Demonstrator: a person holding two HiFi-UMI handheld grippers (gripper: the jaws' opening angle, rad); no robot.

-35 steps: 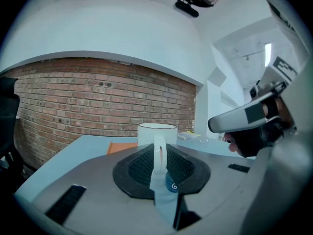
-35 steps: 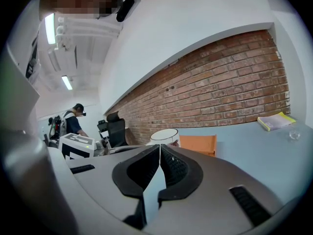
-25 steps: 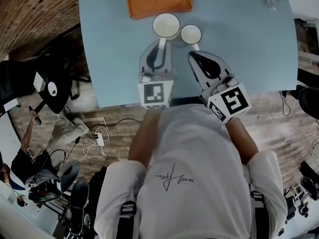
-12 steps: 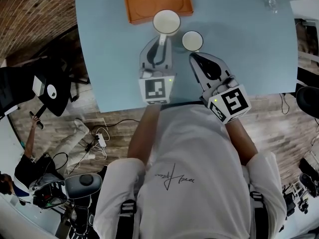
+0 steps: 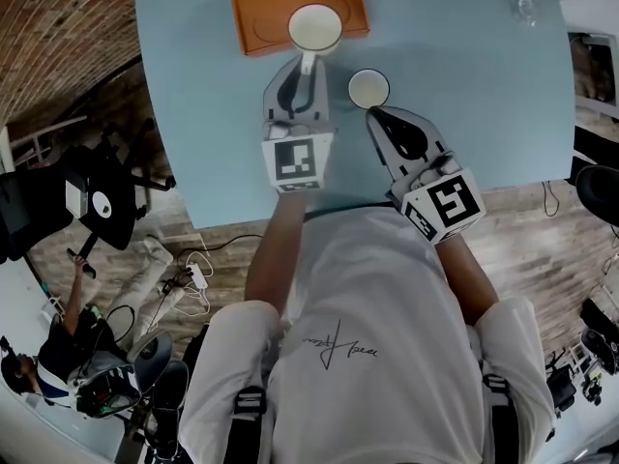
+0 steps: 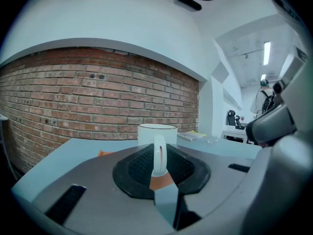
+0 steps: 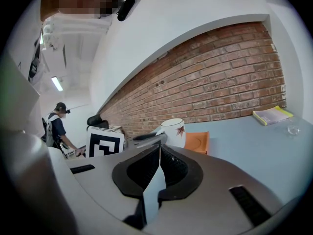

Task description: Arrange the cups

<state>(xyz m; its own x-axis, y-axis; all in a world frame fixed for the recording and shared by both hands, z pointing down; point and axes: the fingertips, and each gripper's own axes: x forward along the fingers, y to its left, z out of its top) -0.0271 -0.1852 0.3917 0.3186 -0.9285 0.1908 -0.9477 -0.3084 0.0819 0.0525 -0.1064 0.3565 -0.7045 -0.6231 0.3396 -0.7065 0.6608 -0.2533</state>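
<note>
The left gripper [image 5: 308, 59] grasps the big cup [image 5: 315, 27] by its handle at the orange tray [image 5: 253, 27]; the right gripper [image 5: 373, 112] is clenched, empty. Next, probably: lower this 1 cup gently.

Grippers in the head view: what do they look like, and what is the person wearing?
Both the left gripper and right gripper are grey, tapered shells with black mesh-textured pads inside the fingers. Each carries a white cube printed with black square markers. The person wears a white short-sleeved shirt.
</note>
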